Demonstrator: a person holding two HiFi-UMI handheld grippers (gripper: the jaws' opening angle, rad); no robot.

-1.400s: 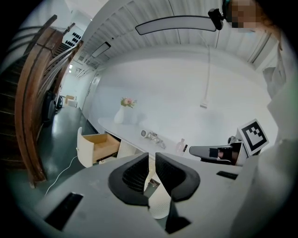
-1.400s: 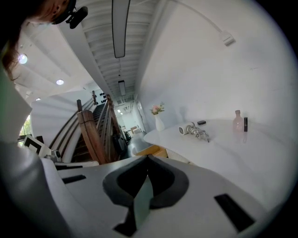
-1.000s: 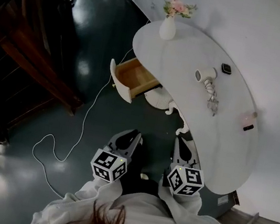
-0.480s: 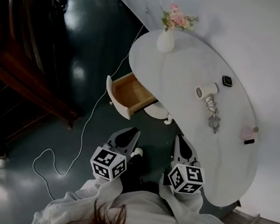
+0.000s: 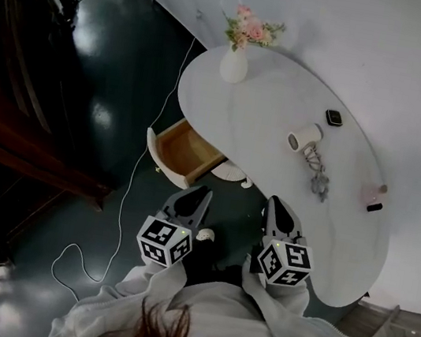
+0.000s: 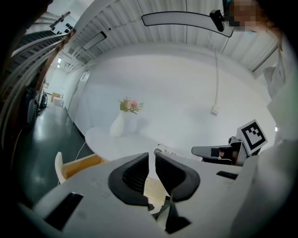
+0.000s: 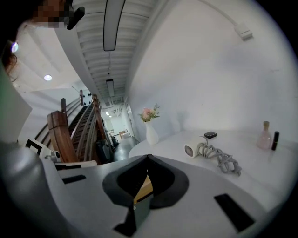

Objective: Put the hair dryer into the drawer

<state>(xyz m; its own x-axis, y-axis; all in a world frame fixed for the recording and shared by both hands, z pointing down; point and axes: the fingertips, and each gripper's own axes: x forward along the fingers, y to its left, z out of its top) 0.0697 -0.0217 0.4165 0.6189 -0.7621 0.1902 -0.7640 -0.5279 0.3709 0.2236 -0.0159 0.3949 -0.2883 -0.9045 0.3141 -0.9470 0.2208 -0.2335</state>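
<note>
You moved closer to table (image 5: 253,107). Left gripper (image 5: 200,192) jaws slightly apart, empty. Right gripper (image 5: 277,203) jaws closed, empty. Hair dryer (image 5: 305,136) lies on table at 1 o'clock. Drawer (image 5: 181,151) open at 11 o'clock.

White curved table (image 5: 268,109) against plain white wall (image 5: 390,50). Dark glossy floor (image 5: 122,53) left of table, white cable (image 5: 121,209) trailing on it. Dark wooden staircase (image 5: 27,165) further left. Long strip light (image 6: 186,19) on ribbed ceiling overhead.
</note>
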